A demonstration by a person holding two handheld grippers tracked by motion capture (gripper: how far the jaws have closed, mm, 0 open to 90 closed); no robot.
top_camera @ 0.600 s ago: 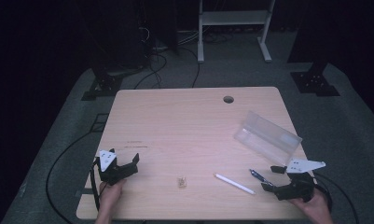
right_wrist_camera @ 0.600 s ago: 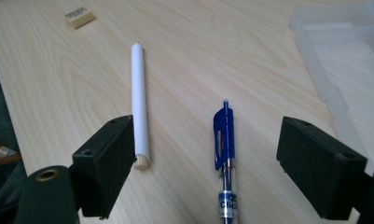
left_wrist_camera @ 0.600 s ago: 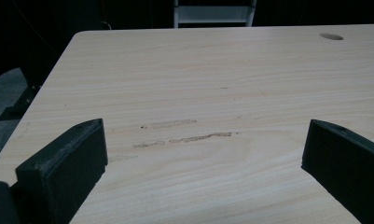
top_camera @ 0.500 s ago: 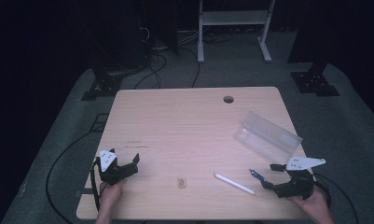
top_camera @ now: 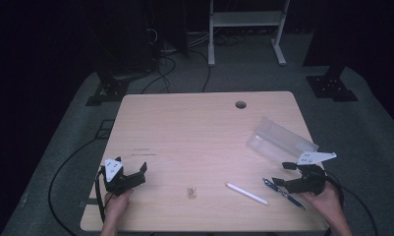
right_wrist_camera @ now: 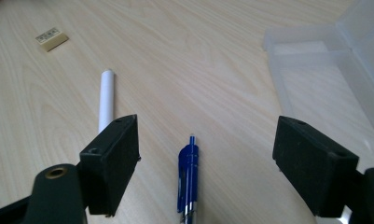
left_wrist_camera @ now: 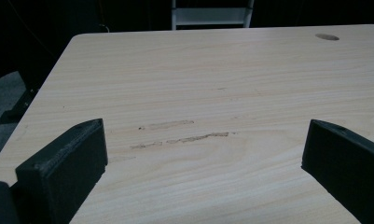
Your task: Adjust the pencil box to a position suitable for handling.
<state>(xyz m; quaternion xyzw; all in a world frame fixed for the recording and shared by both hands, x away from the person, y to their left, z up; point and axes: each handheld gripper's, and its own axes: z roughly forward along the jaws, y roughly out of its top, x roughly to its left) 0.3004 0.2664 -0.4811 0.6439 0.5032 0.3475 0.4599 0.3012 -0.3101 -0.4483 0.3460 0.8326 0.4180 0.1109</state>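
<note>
Pale wood table (top_camera: 199, 132), mostly bare, a cable hole at its far edge. Clear plastic case (top_camera: 278, 142) lies open at the right side. Right gripper (right_wrist_camera: 205, 158) hangs just over the blue pen (right_wrist_camera: 188, 179), jaws wide apart with nothing between the pads; the pen sits between them, off-centre toward the left jaw. Left gripper (left_wrist_camera: 203, 172) is parked at the near left, jaws apart, empty. White stick (right_wrist_camera: 106, 100) lies just left of the pen, and a small beige eraser (right_wrist_camera: 51, 38) farther off. Risks: the left jaw could land on the white stick and knock it sideways; an off-centre close may roll the round pen away.
</note>
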